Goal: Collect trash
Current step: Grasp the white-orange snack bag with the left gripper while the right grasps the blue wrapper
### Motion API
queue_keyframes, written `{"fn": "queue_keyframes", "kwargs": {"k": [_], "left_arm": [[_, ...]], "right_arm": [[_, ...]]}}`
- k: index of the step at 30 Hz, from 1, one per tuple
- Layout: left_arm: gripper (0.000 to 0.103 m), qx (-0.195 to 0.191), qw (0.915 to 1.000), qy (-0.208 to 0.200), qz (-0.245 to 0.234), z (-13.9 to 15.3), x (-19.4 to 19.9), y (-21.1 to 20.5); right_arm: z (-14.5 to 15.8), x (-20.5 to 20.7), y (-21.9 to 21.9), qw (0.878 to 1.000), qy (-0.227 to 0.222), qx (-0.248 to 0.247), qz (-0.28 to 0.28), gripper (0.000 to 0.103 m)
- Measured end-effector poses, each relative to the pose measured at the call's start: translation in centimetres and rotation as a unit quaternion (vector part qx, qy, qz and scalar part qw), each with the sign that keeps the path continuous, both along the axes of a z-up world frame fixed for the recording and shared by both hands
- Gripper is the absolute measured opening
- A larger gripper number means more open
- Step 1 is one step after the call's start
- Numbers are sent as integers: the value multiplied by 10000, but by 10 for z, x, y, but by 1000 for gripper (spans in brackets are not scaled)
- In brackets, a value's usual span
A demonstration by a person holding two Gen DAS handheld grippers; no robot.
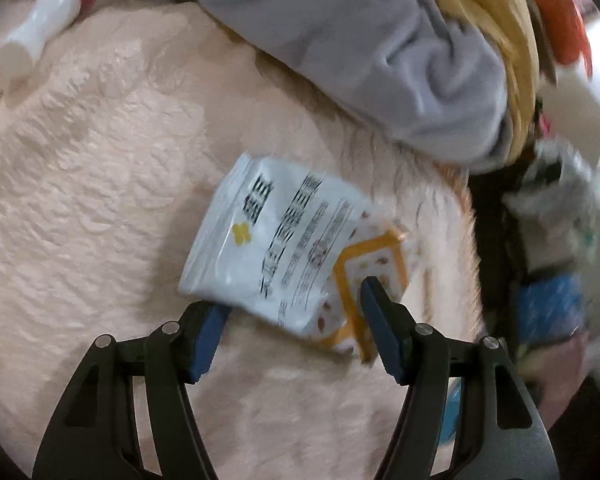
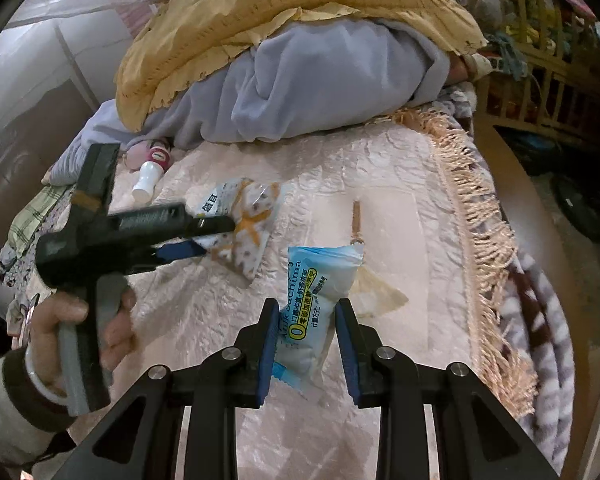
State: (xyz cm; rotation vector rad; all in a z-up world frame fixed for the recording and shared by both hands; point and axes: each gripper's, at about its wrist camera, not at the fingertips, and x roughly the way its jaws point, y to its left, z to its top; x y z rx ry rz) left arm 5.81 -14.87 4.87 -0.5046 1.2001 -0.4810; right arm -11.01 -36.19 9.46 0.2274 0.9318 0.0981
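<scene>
A white snack wrapper with an orange frame (image 1: pixel 288 244) lies on the pink bedspread (image 1: pixel 80 184). My left gripper (image 1: pixel 292 296) is open, its blue pads on either side of the wrapper's near end. In the right wrist view the same wrapper (image 2: pixel 248 220) lies under the left gripper (image 2: pixel 204 236). My right gripper (image 2: pixel 306 320) is open around a light blue snack wrapper (image 2: pixel 316 300) on the bedspread (image 2: pixel 400 208). A thin stick (image 2: pixel 356 220) lies just beyond it.
A grey blanket (image 2: pixel 320 88) and yellow cloth (image 2: pixel 280 12) are piled at the back. A white bottle with a pink cap (image 2: pixel 150 174) lies at left, also in the left wrist view (image 1: pixel 40 32). The fringe (image 2: pixel 488 248) marks the bed's right edge.
</scene>
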Motion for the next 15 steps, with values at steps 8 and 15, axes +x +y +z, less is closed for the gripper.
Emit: {"fn": "queue_keyframes", "kwargs": {"k": [8,15], "left_arm": [[11,-74,9998,-41,176,11,4,5],[7,379,9969,-571,-394,56,-37,0]], "right_arm": [[6,-14,-12,9999,-109,29,-110,28],[20,-30,-22,9993,-296,-1,-235,28]]}}
